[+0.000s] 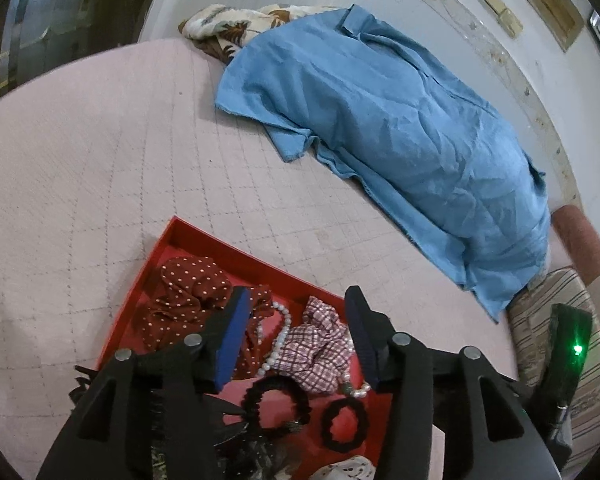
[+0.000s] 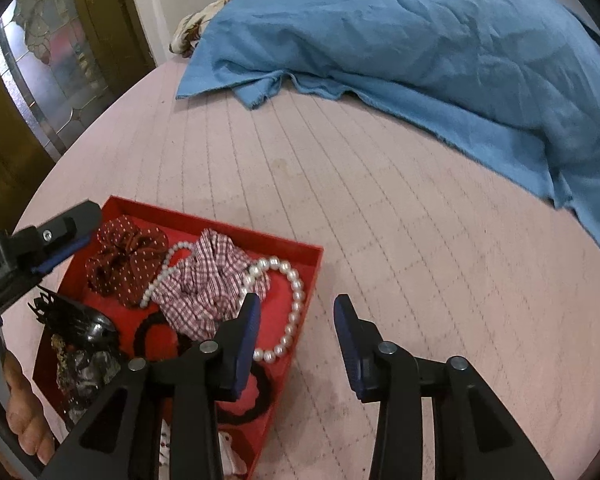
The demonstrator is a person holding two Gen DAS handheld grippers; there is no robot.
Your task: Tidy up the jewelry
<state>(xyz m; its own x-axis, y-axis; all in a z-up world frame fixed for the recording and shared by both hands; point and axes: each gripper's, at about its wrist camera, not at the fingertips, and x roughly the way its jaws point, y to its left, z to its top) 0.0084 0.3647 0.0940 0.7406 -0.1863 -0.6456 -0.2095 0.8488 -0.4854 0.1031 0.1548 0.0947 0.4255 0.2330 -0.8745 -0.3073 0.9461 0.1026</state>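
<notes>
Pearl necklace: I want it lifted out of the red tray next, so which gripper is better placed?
Left, probably. The left gripper hangs open over the pearl necklace; the right gripper straddles the red tray rim.

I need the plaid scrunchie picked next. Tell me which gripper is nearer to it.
Left. The left gripper hangs open directly over the plaid scrunchie in the red tray; the right gripper sits open beyond the tray's edge.

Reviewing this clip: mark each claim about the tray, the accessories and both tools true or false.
1. The red tray sits on the pink quilted bed. True.
2. The pearl necklace lies outside the tray. False: it lies inside, partly under the checked scrunchie.
3. The left tool is open and holds nothing. True.
4. The right tool is shut on the dotted scrunchie. False: it is open and empty.
5. A blue cloth lies on the bed. True.
</notes>
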